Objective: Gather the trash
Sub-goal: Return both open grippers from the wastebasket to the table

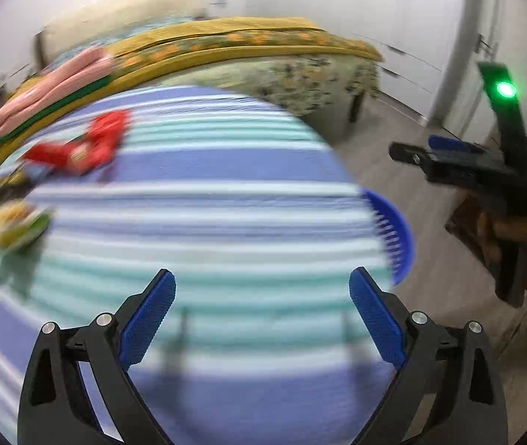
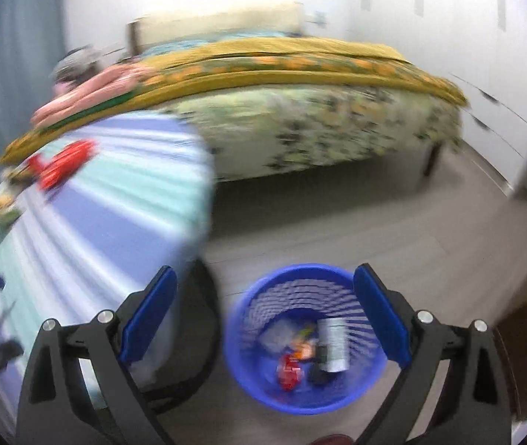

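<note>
A red wrapper point(image 1: 89, 144) lies at the far left of a round table with a blue, white and green striped cloth point(image 1: 204, 222). Beside it lie a dark wrapper point(image 1: 15, 181) and a yellow-green wrapper point(image 1: 15, 226), all blurred. My left gripper point(image 1: 263, 296) hangs open and empty over the near part of the table. My right gripper point(image 2: 265, 293) is open and empty above a blue slotted bin point(image 2: 248, 371) on the floor. In the bin lie a silver can point(image 2: 334, 345), a red wrapper point(image 2: 289, 371) and an orange scrap point(image 2: 302, 348). The red wrapper point(image 2: 65, 163) also shows in the right wrist view.
A bed with a yellow blanket point(image 1: 245, 37) and a floral sheet stands behind the table, with pink folded cloth point(image 1: 52, 89) at its left end. White wardrobe doors point(image 1: 412, 18) line the right wall. Grey wooden floor point(image 2: 375, 222) lies between bed and bin. A hand point(image 1: 523, 237) holds the right gripper.
</note>
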Tool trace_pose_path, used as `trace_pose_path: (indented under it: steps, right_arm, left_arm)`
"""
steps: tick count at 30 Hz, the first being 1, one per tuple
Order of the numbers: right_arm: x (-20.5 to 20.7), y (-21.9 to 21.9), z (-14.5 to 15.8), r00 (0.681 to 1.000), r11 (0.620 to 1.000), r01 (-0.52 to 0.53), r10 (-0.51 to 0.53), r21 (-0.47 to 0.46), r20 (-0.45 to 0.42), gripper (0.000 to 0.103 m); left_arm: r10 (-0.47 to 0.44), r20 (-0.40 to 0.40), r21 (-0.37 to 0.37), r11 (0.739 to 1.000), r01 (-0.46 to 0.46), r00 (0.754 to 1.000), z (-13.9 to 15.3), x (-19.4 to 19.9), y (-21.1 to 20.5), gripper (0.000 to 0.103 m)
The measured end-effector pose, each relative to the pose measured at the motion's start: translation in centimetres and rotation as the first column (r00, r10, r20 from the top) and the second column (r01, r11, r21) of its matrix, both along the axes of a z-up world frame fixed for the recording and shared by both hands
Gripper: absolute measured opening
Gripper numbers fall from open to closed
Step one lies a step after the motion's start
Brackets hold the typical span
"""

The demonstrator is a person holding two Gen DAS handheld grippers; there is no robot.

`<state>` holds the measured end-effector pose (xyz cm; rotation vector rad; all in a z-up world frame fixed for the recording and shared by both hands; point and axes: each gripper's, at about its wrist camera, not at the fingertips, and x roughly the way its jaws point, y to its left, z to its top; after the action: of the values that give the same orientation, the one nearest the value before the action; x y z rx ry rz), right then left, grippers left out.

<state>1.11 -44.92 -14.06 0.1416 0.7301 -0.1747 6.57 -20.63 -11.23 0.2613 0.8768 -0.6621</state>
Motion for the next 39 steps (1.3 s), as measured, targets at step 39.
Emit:
trace_pose_path:
  steps: [39]
  right_arm:
    - [8.7,20.2,-1.6,0.943,0.955,-0.296,0.293,0.000,-0.158,0.098]
  left_arm:
    - [0.119,0.120,0.027,0.992,-0.123,0.986,8.1,12.6,14.9,0.097]
